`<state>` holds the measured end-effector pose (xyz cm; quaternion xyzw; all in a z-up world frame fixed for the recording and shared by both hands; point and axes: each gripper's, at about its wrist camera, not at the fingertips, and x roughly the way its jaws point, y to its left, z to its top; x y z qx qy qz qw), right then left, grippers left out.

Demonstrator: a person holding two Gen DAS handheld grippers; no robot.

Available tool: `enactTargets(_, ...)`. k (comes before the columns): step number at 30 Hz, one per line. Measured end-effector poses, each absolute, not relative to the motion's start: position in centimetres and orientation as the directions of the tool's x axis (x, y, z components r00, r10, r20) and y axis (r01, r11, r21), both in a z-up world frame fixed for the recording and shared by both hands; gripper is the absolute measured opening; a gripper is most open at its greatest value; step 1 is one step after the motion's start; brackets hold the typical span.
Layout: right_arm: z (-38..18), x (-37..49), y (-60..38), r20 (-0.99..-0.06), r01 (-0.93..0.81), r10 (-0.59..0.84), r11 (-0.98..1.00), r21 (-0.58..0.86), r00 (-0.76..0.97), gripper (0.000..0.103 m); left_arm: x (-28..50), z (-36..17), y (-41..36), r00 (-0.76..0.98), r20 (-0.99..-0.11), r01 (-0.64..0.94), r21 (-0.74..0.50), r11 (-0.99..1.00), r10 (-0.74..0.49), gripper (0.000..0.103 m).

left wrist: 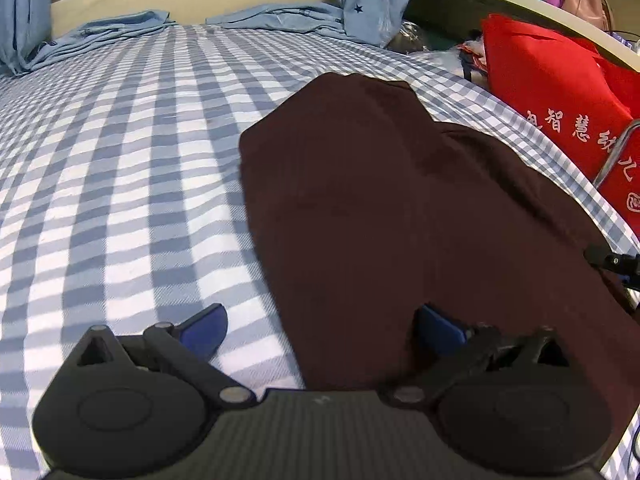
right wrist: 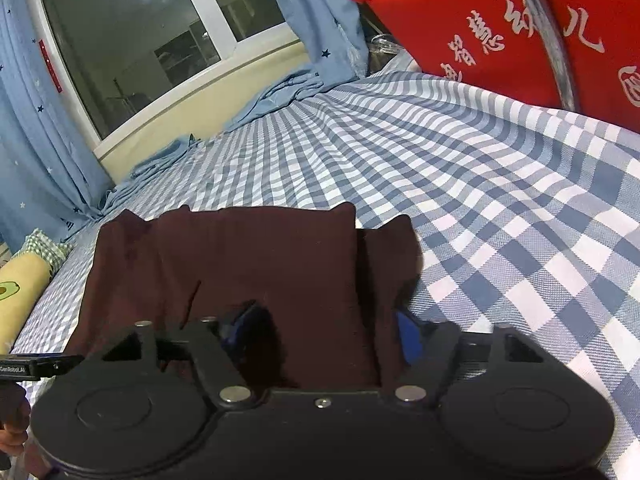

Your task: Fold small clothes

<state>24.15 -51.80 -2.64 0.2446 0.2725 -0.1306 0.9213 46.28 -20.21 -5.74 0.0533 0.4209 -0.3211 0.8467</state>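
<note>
A dark maroon garment (left wrist: 400, 208) lies flat on the blue-and-white checked bed sheet (left wrist: 120, 160). It also shows in the right wrist view (right wrist: 256, 264), folded into a rough rectangle with a flap at its right side. My left gripper (left wrist: 320, 328) is open, its jaws wide apart over the garment's near left edge: the left finger is above the sheet, the right one above the cloth. My right gripper (right wrist: 324, 332) is open over the garment's near edge, with cloth lying between its blue fingers (right wrist: 408, 336). Part of the right gripper shows at the right edge of the left wrist view (left wrist: 612, 262).
A red bag with white lettering (left wrist: 560, 92) stands at the bed's right side, also in the right wrist view (right wrist: 500, 28). Blue curtains (right wrist: 316, 16) and a window (right wrist: 132, 36) are beyond the bed. A yellow pillow (right wrist: 20, 292) lies at the left. Blue cloth (left wrist: 100, 36) is bunched at the far edge.
</note>
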Motion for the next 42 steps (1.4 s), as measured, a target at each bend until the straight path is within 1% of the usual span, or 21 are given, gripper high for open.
enactTargets(1,-2.6,23.9,-51.8,-0.56,0.373,-0.107,0.844,0.385,0.821,0.048,46.3,-5.6,-20.5,0.431,-0.746,0.597,-0.186,0.78,-0.508,0.087)
enactTargets(2,-2.5,23.8,-51.9,-0.556,0.374,-0.111,0.843,0.386,0.824,0.043,46.0,-5.2,-20.7,0.419,-0.731,0.616,-0.208,0.76,-0.539,0.062)
enactTargets(3,-2.4,23.6,-51.9,-0.553,0.378,-0.119,0.844,0.381,0.824,0.033,45.8,-4.9,-20.8,0.415,-0.718,0.626,-0.221,0.748,-0.559,0.06)
enactTargets(4,-2.2,23.4,-52.0,-0.547,0.378,-0.126,0.845,0.378,0.827,0.021,45.5,-4.6,-21.1,0.434,-0.719,0.622,-0.196,0.758,-0.542,0.052)
enactTargets(6,-1.8,22.9,-52.0,-0.516,0.36,-0.119,0.843,0.399,0.848,0.014,45.4,-4.3,-21.6,0.454,-0.719,0.611,-0.178,0.771,-0.526,0.036)
enactTargets(7,-1.3,22.8,-51.8,-0.499,0.351,-0.123,0.85,0.392,0.858,0.012,45.4,-3.8,-21.7,0.464,-0.713,0.604,-0.18,0.777,-0.526,0.022)
enactTargets(11,1.6,22.8,-50.1,-0.412,0.28,-0.128,0.9,0.333,0.902,0.009,45.6,-1.5,-21.3,0.498,-0.661,0.602,-0.203,0.773,-0.561,0.013)
enactTargets(14,3.9,23.9,-47.9,-0.334,0.211,-0.112,0.938,0.276,0.936,0.009,44.9,1.1,-20.8,0.555,-0.593,0.624,-0.167,0.764,-0.583,0.012)
enactTargets(18,4.9,27.2,-45.5,-0.279,0.143,-0.065,0.952,0.269,0.958,0.009,45.1,3.4,-18.8,0.651,-0.548,0.581,-0.084,0.809,-0.525,0.012)
enactTargets(22,3.6,31.8,-44.0,-0.282,0.104,-0.001,0.931,0.35,0.959,0.009,46.3,3.5,-15.3,0.716,-0.542,0.502,-0.037,0.864,-0.44,0.012)
enactTargets(25,2.0,34.9,-42.5,-0.347,0.102,0.029,0.93,0.354,0.937,0.009,47.5,2.3,-13.7,0.718,-0.587,0.45,-0.021,0.893,-0.375,0.014)
enactTargets(27,1.3,35.7,-41.8,-0.382,0.146,-0.02,0.941,0.306,0.924,0.01,48.4,0.7,-13.1,0.701,-0.624,0.419,-0.03,0.908,-0.344,0.017)
enactTargets(29,0.8,35.9,-42.6,-0.422,0.179,-0.034,0.934,0.309,0.906,0.016,48.5,-0.4,-13.0,0.701,-0.636,0.398,-0.026,0.917,-0.323,0.023)
enactTargets(31,0.6,35.9,-42.8,-0.449,0.202,-0.051,0.934,0.294,0.892,0.029,48.2,-1.0,-13.0,0.712,-0.633,0.373,-0.025,0.928,-0.303,0.03)
enactTargets(33,0.6,35.1,-42.6,-0.459,0.208,-0.069,0.943,0.26,0.886,0.037,47.7,-0.8,-13.1,0.73,-0.626,0.344,-0.011,0.939,-0.275,0.05)
enactTargets(34,0.8,34.6,-42.4,-0.454,0.204,-0.068,0.945,0.257,0.888,0.046,47.1,-0.6,-13.0,0.744,-0.615,0.33,0.001,0.944,-0.26,0.068)
enactTargets(35,0.9,34.1,-42.1,-0.448,0.201,-0.069,0.946,0.254,0.891,0.052,46.5,-0.2,-12.7,0.761,-0.601,0.314,0.013,0.949,-0.244,0.08)
enactTargets(37,1.4,32.5,-41.4,-0.433,0.201,-0.082,0.951,0.237,0.898,0.068,44.5,1.0,-12.8,0.799,-0.563,0.283,0.044,0.958,-0.21,0.086)
enactTargets(38,1.8,31.4,-40.8,-0.419,0.192,-0.081,0.954,0.23,0.904,0.071,43.2,1.6,-12.7,0.814,-0.544,0.277,0.056,0.959,-0.203,0.09)
enactTargets(41,3.3,28.1,-38.9,-0.387,0.173,-0.081,0.962,0.209,0.919,0.088,39.2,3.9,-12.2,0.853,-0.49,0.253,0.082,0.964,-0.182,0.103)
enactTargets(42,3.8,27.0,-38.3,-0.374,0.166,-0.079,0.964,0.206,0.924,0.095,37.5,4.6,-12.0,0.869,-0.464,0.238,0.089,0.967,-0.171,0.102)
